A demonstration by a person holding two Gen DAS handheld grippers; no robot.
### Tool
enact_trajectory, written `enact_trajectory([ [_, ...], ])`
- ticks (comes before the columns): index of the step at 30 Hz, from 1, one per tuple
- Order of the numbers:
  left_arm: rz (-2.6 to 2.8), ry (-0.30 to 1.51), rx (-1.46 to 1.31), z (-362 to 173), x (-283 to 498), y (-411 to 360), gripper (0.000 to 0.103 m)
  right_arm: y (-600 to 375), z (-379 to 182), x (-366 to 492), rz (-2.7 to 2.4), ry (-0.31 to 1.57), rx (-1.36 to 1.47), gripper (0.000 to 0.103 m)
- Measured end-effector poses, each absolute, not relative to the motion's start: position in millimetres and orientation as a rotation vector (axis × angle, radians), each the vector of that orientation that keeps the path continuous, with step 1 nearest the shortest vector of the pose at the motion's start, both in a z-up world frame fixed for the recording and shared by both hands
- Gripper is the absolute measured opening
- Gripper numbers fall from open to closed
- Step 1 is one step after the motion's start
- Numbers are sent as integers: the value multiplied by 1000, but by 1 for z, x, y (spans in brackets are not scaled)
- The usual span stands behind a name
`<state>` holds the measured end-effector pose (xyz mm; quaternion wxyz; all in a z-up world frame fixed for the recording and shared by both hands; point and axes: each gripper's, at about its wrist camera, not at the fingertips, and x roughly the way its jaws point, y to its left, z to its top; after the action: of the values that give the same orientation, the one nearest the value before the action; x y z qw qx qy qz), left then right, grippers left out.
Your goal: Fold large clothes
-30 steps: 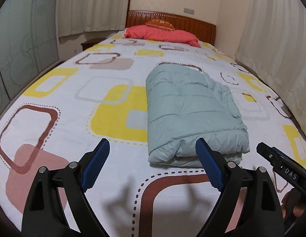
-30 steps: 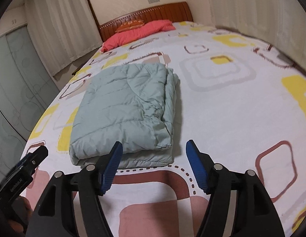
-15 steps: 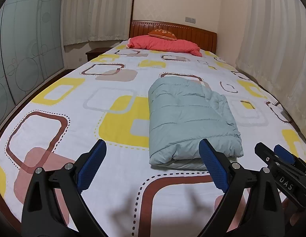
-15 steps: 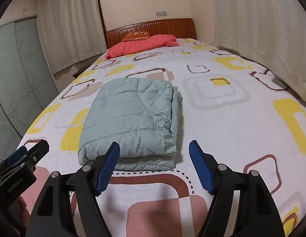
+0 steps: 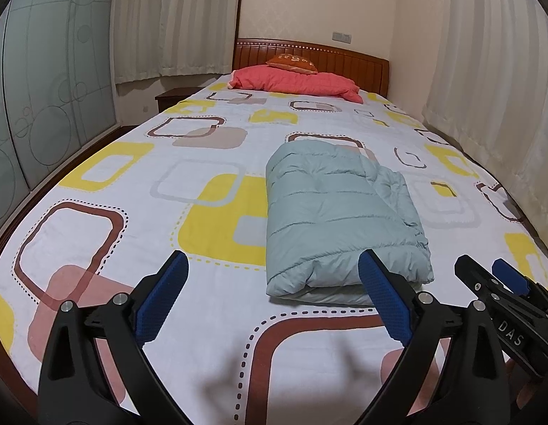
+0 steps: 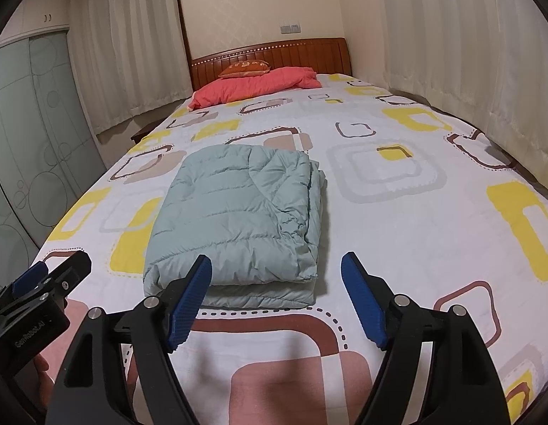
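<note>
A pale green padded jacket [image 5: 339, 212] lies folded into a thick rectangle on the patterned bedsheet [image 5: 139, 191]. It also shows in the right wrist view [image 6: 238, 216]. My left gripper [image 5: 272, 295] is open and empty, held above the sheet short of the jacket's near edge. My right gripper [image 6: 275, 299] is open and empty, also short of the near edge. Each gripper shows at the edge of the other's view: the right one [image 5: 493, 283] and the left one [image 6: 57, 276].
A red pillow [image 5: 295, 81] and an orange cushion [image 5: 291, 61] lie at the wooden headboard [image 5: 344, 60]. Curtains [image 6: 468, 53] hang along the right side. A glass wardrobe [image 5: 43, 106] and a dark nightstand [image 5: 171, 97] stand on the left.
Both grippers have risen and drawn back from the folded jacket, so it looks smaller and further off. Both stay open. The jacket has not moved.
</note>
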<state>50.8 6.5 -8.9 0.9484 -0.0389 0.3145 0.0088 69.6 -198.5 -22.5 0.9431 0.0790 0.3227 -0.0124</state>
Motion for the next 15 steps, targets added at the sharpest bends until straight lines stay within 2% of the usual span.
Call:
enact_trajectory([
  [15, 16, 646, -91, -8, 50, 9, 100, -197, -21, 68, -26, 653, 159, 74],
])
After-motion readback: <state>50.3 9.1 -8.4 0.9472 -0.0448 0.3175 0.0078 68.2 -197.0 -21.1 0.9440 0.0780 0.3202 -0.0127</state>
